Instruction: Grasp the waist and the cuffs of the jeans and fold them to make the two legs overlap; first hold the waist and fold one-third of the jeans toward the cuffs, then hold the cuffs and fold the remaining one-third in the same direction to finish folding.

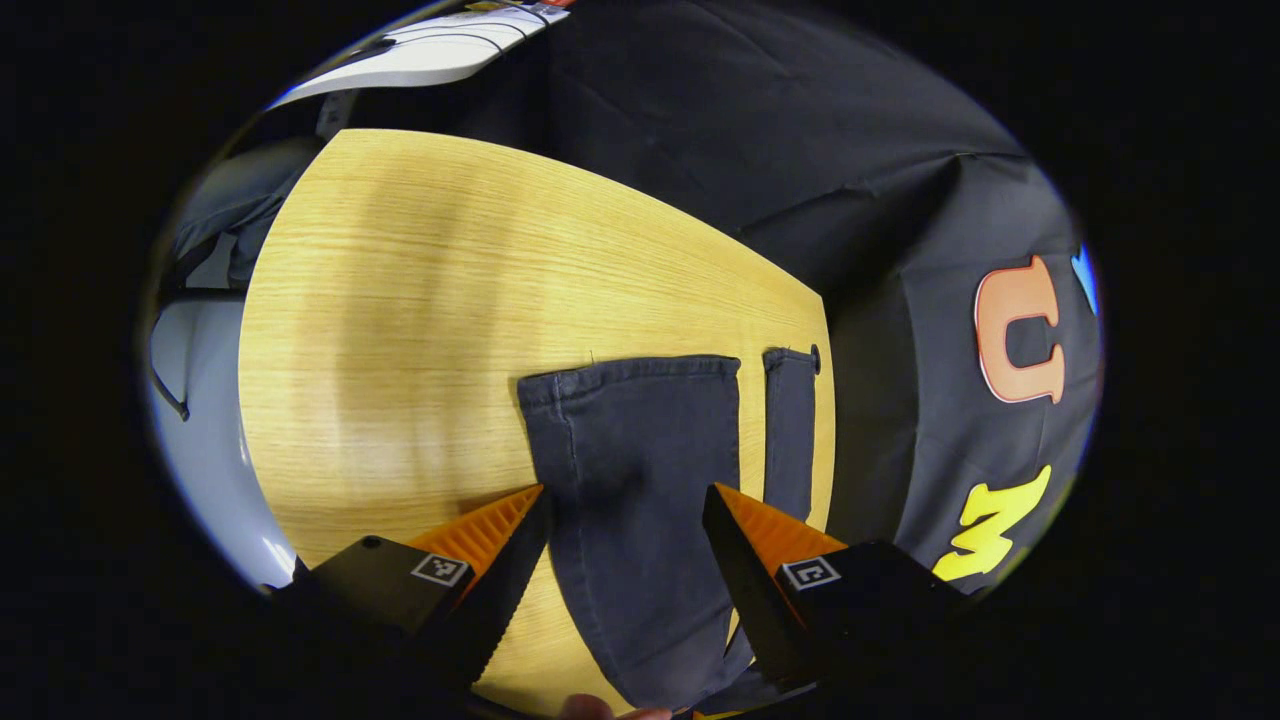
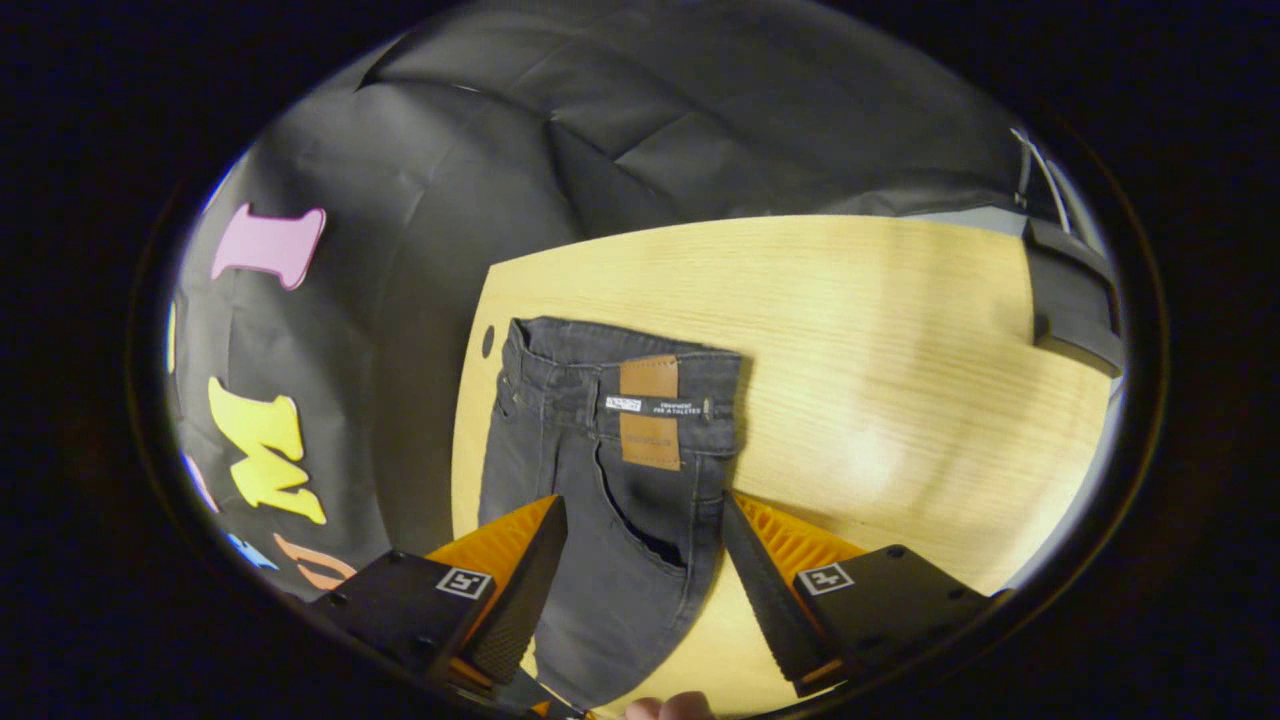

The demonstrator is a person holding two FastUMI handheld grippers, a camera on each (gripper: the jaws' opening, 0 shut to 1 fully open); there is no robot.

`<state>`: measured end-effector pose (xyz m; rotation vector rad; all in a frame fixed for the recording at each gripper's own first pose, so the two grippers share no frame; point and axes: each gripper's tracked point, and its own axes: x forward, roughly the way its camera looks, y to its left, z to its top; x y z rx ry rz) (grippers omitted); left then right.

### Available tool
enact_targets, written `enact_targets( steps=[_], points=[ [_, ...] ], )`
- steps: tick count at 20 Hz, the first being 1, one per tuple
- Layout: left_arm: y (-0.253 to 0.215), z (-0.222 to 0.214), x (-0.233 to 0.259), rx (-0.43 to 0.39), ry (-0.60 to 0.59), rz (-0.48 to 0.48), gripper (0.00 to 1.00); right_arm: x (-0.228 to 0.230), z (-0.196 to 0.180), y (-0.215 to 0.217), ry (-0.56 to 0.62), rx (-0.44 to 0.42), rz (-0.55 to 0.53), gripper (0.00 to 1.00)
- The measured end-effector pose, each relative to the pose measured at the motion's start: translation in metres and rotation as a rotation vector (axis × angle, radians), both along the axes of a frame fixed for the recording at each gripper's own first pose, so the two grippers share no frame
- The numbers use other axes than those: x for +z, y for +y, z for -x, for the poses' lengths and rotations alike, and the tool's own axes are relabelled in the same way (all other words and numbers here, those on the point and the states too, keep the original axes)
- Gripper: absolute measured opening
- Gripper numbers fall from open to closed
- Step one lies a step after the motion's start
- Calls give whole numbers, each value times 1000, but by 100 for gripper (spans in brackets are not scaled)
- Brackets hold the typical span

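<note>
Dark grey jeans lie flat on the wooden table. In the left gripper view their two cuffs [image 1: 640, 375] point away from me, the wide leg [image 1: 640, 520] running back between the fingers and a narrow strip of the other leg [image 1: 790, 430] beside it near the table's right edge. My left gripper [image 1: 625, 500] hangs open above that leg, touching nothing. In the right gripper view the waist [image 2: 620, 385] with a brown leather patch [image 2: 650, 410] lies ahead, a back pocket [image 2: 640, 530] below it. My right gripper [image 2: 640, 510] is open over the seat area, holding nothing.
The wooden table [image 1: 420, 330] stretches wide to the left of the cuffs and, as the table [image 2: 900, 370], to the right of the waist. Black cloth wall stands close behind both ends. A dark box [image 2: 1075, 295] sits at the table's far right corner. A fingertip [image 2: 670, 708] shows at the bottom edge.
</note>
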<state>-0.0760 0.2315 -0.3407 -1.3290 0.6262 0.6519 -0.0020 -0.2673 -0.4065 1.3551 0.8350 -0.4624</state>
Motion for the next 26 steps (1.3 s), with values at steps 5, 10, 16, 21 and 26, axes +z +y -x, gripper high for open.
enact_targets(
  steps=[5, 10, 16, 21, 26],
  points=[
    [-1, -20, -4, -10, -7, 33, 100, -8, -19, 7, -13, 8, -13, 89],
    [-4, -40, -17, -28, 14, 44, 59, -26, -18, 5, 102, -10, -21, 25],
    [-3, -35, -2, -80, 13, 34, 6, -15, -22, 2, 90, 7, 28, 9],
    [-8, -29, 19, -159, 71, 16, 4, 21, -27, 1, 31, 13, 36, 9],
    [-7, -56, 53, -250, 71, -28, 4, 68, -56, -2, -42, 70, 92, 9]
  ],
)
